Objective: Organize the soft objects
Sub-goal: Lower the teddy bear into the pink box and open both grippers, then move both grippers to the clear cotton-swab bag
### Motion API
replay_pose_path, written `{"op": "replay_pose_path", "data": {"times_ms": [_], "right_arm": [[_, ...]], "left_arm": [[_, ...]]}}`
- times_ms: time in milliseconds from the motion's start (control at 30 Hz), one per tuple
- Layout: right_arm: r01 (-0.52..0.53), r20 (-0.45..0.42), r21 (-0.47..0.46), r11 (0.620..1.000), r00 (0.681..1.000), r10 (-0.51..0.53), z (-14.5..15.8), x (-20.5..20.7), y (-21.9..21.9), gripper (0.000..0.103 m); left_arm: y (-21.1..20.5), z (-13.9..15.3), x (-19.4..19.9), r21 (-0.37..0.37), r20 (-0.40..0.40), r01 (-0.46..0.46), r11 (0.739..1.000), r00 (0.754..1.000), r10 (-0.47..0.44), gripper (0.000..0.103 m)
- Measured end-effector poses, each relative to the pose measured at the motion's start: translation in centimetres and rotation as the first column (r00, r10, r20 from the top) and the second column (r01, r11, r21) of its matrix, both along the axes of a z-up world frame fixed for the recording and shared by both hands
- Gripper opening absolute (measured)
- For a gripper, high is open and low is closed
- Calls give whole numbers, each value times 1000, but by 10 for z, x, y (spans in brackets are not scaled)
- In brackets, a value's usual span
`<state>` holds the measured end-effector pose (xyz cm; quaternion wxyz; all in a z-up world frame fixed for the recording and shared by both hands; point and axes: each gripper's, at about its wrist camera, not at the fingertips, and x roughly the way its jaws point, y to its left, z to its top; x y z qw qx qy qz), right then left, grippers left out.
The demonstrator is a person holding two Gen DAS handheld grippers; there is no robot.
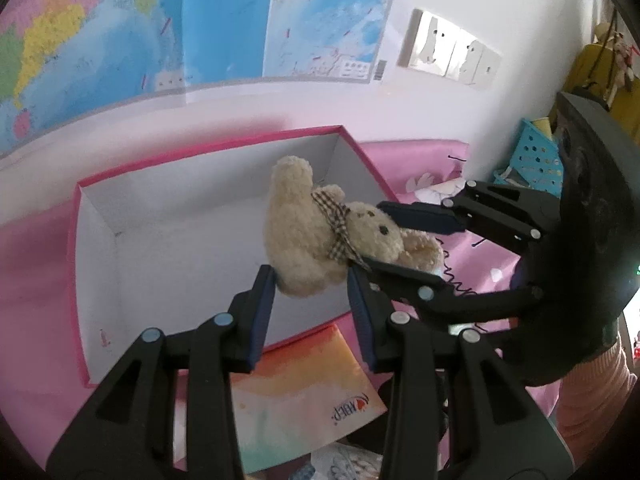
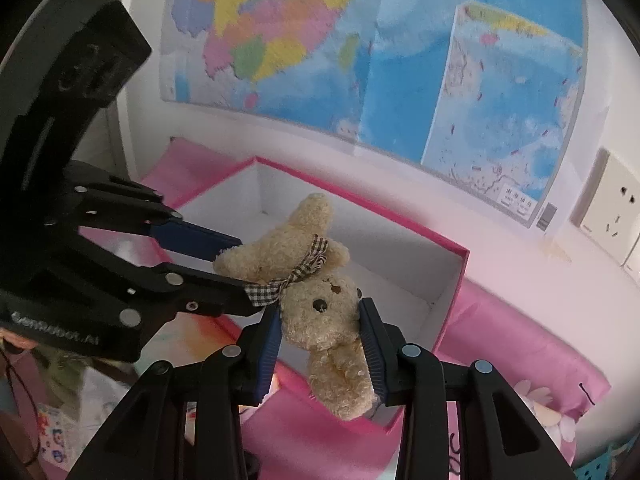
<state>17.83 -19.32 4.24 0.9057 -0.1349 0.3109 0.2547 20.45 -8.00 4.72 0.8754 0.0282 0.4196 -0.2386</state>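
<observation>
The right tool (image 2: 320, 344) pinches the head of a teddy bear (image 2: 320, 304) between its blue ribbed pads, which press into the curly fur at both cheeks, so the bear's face with its dark eyes and nose looks back toward that camera. The left tool (image 1: 312, 300) grips the bear's lower body at the other end; in the right wrist view its two fingers close on a leg and on the tail of the scarf, though how firmly the far pad presses is hard to tell. Held between the two tools, the bear lies stretched roughly level, its long axis running from the left tool at its legs to the right tool at its head, with one limb sticking up toward the wall. It is small, beige and woolly, with a brown-and-white checked scarf (image 1: 336, 224) knotted at the neck. The bear hangs in the air over an open rectangular cardboard box (image 1: 208, 152) with a white inside and a pink rim. The box rests on smooth pink cloth (image 2: 532, 344). Behind it, a colourful glossy map (image 2: 400, 60) hangs on the white wall, with pale wall sockets (image 1: 448, 48) beside it.
</observation>
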Motion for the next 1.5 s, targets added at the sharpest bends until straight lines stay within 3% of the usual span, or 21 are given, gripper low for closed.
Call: {"op": "replay_pose_path", "data": {"times_ms": [200,367,467,567,733,900,1067,1200,1500], "right_arm": [[72,-43,-31,997,996,-74,-16,15,0,48],[92,-49,131,987,995,-87,-4,-21,-27,55],[54,-111,268,962,994,-25,-2,-56,-47,60],[55,-196,321,945,981,9,-14,-93,-58,63],[81,-379,423,903,921,95,-53,-140,-62,63],[182,-540,477,860,833,123,-99,-166,-61,63],[289,-619,576,765,765,177,-125,-171,-68,64],[305,-609,632,712,764,213,-126,-169,-66,64],[314,-594,620,719,787,169,-121,-166,-46,61]], "left_arm": [[15,-1,-15,29,46,-57,998,997,55,41],[37,7,-59,22,116,-4,1000,993,1,50],[43,0,-87,47,120,45,998,992,-50,51],[44,-14,-106,75,90,89,993,991,-95,51],[41,-35,-116,95,36,113,989,993,-117,51],[50,-47,-120,68,-27,121,990,992,-119,51],[50,-55,-121,54,-68,158,986,986,-154,51],[46,-64,-122,57,-104,185,981,978,-179,51],[41,-66,-130,55,-110,224,973,970,-217,51]]}}
